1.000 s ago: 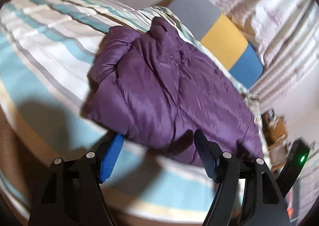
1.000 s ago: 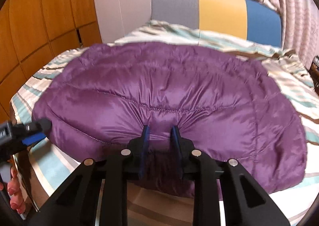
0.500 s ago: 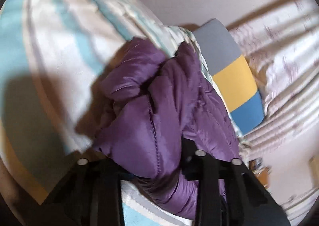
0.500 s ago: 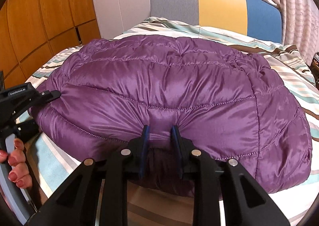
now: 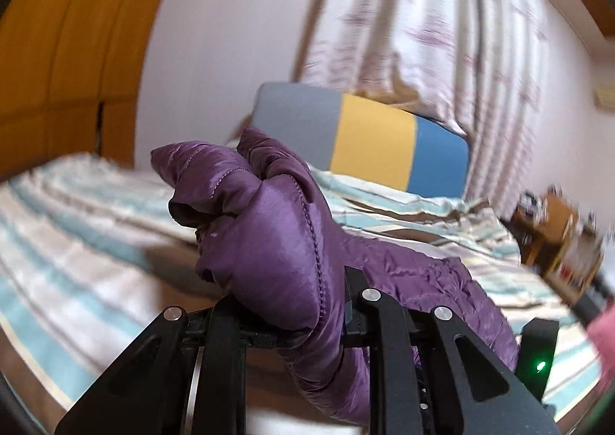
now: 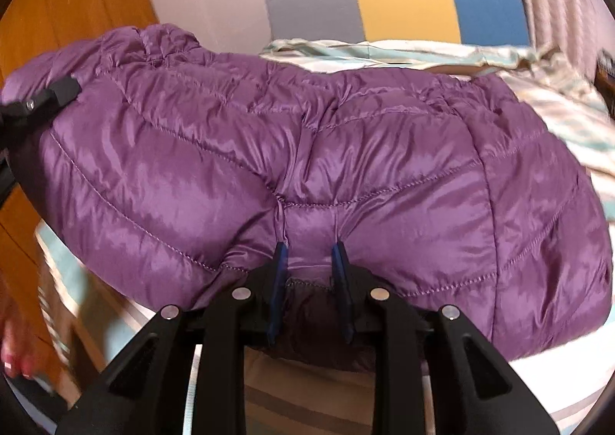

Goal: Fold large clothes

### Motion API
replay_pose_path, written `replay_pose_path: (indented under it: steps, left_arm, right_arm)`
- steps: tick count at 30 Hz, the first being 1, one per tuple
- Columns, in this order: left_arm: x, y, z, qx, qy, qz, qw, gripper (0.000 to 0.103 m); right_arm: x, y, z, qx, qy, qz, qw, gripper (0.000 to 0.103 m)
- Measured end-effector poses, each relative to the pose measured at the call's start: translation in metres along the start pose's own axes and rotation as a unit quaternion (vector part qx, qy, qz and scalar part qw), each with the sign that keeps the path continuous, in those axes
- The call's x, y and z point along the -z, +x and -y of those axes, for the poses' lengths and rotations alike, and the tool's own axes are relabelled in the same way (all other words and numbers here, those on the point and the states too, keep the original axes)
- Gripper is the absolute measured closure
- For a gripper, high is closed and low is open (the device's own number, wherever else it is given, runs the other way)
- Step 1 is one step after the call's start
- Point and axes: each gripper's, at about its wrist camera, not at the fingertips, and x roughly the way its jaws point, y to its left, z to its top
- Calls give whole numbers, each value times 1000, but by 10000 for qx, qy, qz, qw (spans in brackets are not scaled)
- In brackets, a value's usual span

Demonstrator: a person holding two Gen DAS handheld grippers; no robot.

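A: Where is the purple jacket [image 6: 346, 150]?
B: On the striped bed [image 5: 77, 227]; left claw [image 5: 284, 304] closing, bunched corner lifted; right claw [image 6: 309, 262] opening, hem between its pads.

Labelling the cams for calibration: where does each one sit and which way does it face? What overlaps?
Left wrist: sits on the left tongs, looking along them across the striped bed toward the grey-yellow-blue headboard and curtain; the tongs grip a bunched purple jacket.
Right wrist: sits on the right tongs, looking down over the jacket toward the headboard; jaws opening with a fold between them; the left tongs and a hand show at left.
Shared: jacket, bed, headboard, curtain, wood wall.
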Motion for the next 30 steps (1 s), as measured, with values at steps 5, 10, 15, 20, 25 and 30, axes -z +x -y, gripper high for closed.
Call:
replay_pose_path:
  steps: [5, 10, 15, 20, 25, 30]
  left_arm:
    - [-10, 9, 23, -19, 428, 23, 9991, 83]
    - [-8, 12, 47, -122, 1024, 151, 9946, 83]
    - [-3, 11, 81, 3, 1678, 300, 9854, 83]
    - [3, 16, 113, 302, 2029, 356, 9781, 83]
    - [15, 21, 145, 607, 2326, 328, 9701, 83]
    - [33, 30, 171, 956, 2550, 133, 9621, 83]
  right_arm:
    - [4, -44, 28, 257, 461, 503, 9973, 59]
    - [15, -86, 69, 1541, 697, 798, 9824, 57]
    - [28, -111, 112, 2362, 1155, 770, 9617, 54]
    - [42, -131, 143, 2836, 1434, 783, 9449, 54]
    - [36, -135, 151, 3365, 1212, 800, 9304, 54]
    - [36, -137, 161, 3569, 1173, 812, 9232, 54]
